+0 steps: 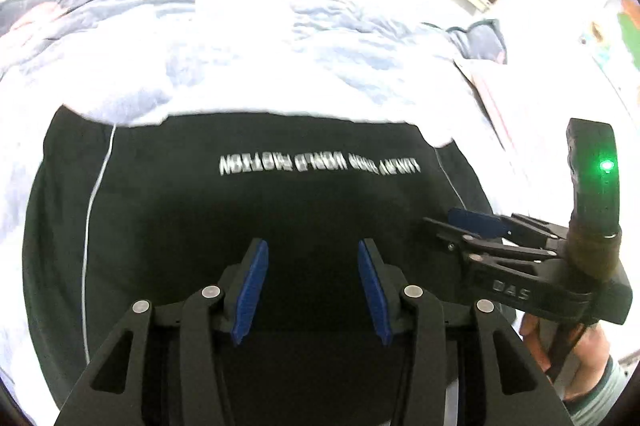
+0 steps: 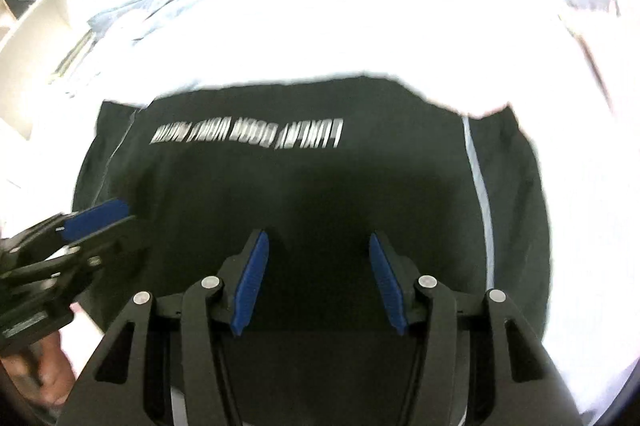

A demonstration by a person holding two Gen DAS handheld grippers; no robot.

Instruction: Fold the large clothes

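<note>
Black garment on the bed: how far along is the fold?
Done: the black garment lies flat on the pale bedding, lettering visible. In hand: nothing; left gripper and right gripper are open above it. Left: gripping edges and making remaining folds.

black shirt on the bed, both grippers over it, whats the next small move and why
Probably lower both grippers onto the near edge of the black shirt and pinch it. The left gripper and right gripper stand open with nothing between them, over the flat shirt on the pale bedding.
</note>
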